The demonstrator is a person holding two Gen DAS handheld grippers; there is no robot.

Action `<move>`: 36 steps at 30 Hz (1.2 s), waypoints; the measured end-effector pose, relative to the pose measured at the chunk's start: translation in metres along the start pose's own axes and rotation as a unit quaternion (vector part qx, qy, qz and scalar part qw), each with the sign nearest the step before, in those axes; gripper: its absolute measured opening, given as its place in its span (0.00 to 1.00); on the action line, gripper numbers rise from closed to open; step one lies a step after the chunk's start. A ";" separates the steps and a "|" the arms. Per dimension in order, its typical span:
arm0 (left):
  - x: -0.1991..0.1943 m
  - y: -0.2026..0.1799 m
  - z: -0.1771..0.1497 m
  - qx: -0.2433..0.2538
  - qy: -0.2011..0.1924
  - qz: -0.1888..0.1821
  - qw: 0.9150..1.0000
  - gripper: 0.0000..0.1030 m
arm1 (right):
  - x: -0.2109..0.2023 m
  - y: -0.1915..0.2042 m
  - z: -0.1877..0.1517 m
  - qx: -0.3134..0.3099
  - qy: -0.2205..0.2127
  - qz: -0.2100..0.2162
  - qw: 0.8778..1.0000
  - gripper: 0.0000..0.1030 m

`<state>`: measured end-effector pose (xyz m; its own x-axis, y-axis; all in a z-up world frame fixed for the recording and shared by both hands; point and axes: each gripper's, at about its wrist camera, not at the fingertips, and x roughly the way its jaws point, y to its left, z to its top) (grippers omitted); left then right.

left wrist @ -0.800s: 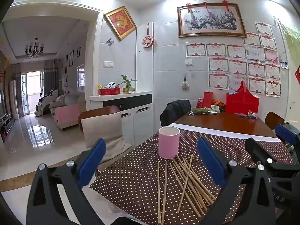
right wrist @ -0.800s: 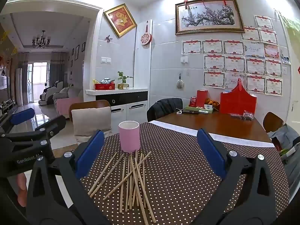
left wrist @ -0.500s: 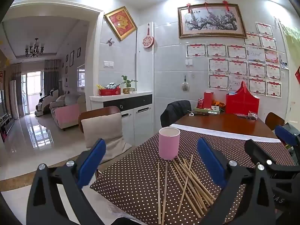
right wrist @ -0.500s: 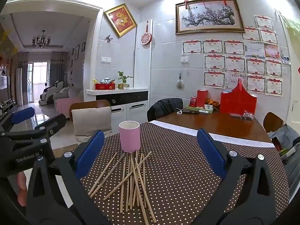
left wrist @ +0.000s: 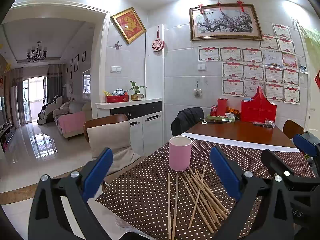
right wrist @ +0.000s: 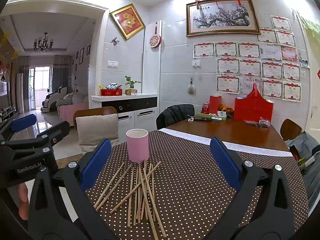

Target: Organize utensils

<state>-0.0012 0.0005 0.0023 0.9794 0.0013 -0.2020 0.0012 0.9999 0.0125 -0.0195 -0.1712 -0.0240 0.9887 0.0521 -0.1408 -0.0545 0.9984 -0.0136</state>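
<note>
Left gripper (left wrist: 160, 177) first: its blue-padded jaws stand wide apart at the bottom of the left wrist view, nothing between the pads, hanging over the near edge of the desk. The right gripper (right wrist: 160, 172) matches it, jaws spread fully and empty, framing the lower middle of its own view. Neither touches a thing, which looks like a ready stance before the first pick.

Just beyond the pads, low centre in both views, lies the loose heap of thin light wooden chopsticks (right wrist: 140, 190), fanned and crossing one another on the brown white-dotted tablecloth (right wrist: 190, 170). Their far tips crowd up against the foot of the tall pink cylindrical cup (right wrist: 137, 147), upright, mouth open, right behind the pile. My read: that cup is the holder, set close so each stick has a short trip in.

In the left of the right wrist view, the other gripper's black body shows with a fingertip (right wrist: 23, 200) of the person's hand beneath it.

Further out, the bare brown wooden desk (right wrist: 230, 132) carries red boxes at the far wall, well apart from the work. The crossed sticks may drag neighbours when one is lifted.
</note>
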 end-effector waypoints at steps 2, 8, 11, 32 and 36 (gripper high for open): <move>0.001 0.001 0.000 0.000 0.000 0.000 1.000 0.93 | 0.000 -0.003 0.000 0.000 0.000 0.000 1.000 0.94; 0.001 0.000 0.001 0.000 0.000 0.000 1.000 0.93 | 0.000 -0.003 -0.002 0.001 0.001 0.000 1.000 0.94; 0.001 0.001 0.001 0.000 0.000 0.000 1.000 0.93 | 0.000 -0.003 -0.002 0.001 0.001 0.000 1.000 0.94; -0.001 -0.005 0.000 0.001 0.001 -0.001 1.000 0.93 | -0.005 -0.008 -0.008 0.005 0.004 -0.002 1.000 0.94; 0.000 -0.003 -0.001 0.001 0.001 0.000 1.000 0.93 | -0.005 -0.007 -0.008 0.005 0.005 -0.002 1.000 0.94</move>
<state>-0.0010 -0.0025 0.0011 0.9791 0.0008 -0.2032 0.0022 0.9999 0.0145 -0.0253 -0.1790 -0.0312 0.9875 0.0481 -0.1502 -0.0492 0.9988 -0.0038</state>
